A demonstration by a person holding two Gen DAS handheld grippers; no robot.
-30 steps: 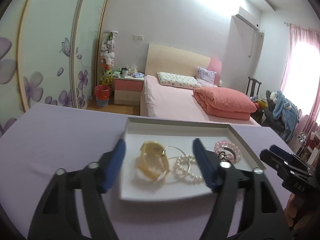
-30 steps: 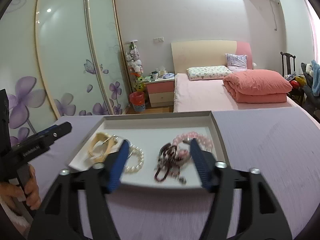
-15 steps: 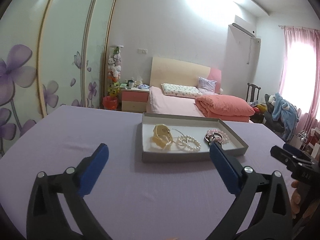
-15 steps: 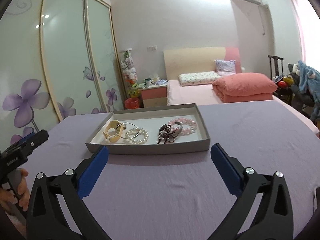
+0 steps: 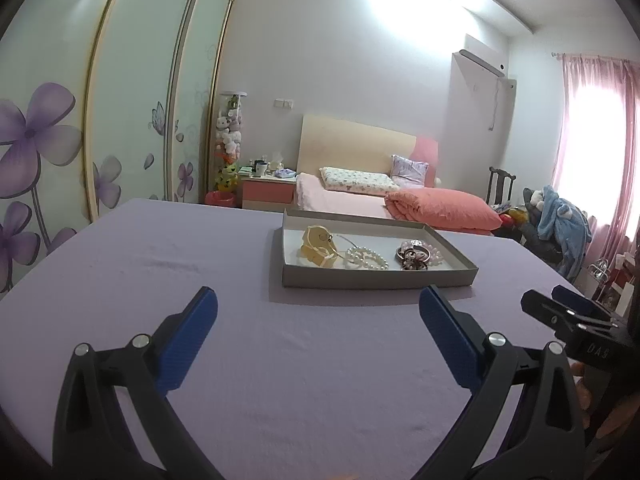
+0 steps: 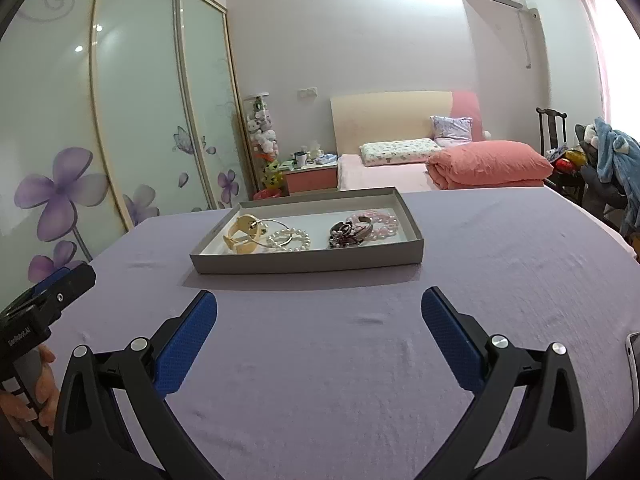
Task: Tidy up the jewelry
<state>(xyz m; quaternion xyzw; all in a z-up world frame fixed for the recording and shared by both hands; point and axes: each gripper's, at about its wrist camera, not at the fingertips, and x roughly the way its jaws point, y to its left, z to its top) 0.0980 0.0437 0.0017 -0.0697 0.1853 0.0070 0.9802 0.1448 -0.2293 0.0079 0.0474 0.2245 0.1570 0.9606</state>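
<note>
You are holding both claws spread wide and empty, hovering over the lavender tablecloth (image 5: 140, 264) on the near side of the tray. Nothing is sitting between the blue pads of the left gripper (image 5: 318, 320), and the right gripper (image 6: 319, 322) is standing just as wide, its jaws framing only bare cloth.

The jewelry is all lying inside the shallow grey cardboard tray (image 6: 308, 261), which is resting flat on the cloth ahead of both grippers and apart from them. At its left end a cream-coloured bangle (image 6: 242, 236) is lying, with a thin wire hoop (image 6: 272, 230) overlapping it and touching the pearl bracelet (image 6: 290, 239) beside it. Toward the right end a dark beaded piece (image 6: 345, 236) is tangled against a pink bead bracelet (image 6: 378, 222).

With every piece gathered in the tray and none lying loose on the cloth, you appear to be standing clear, either finished or about to pick the next item. The pieces are grouped in two clusters, probably so that each gripper can reach its own side. If you go back in, the overlapping hoop and pearls could drag together.
</note>
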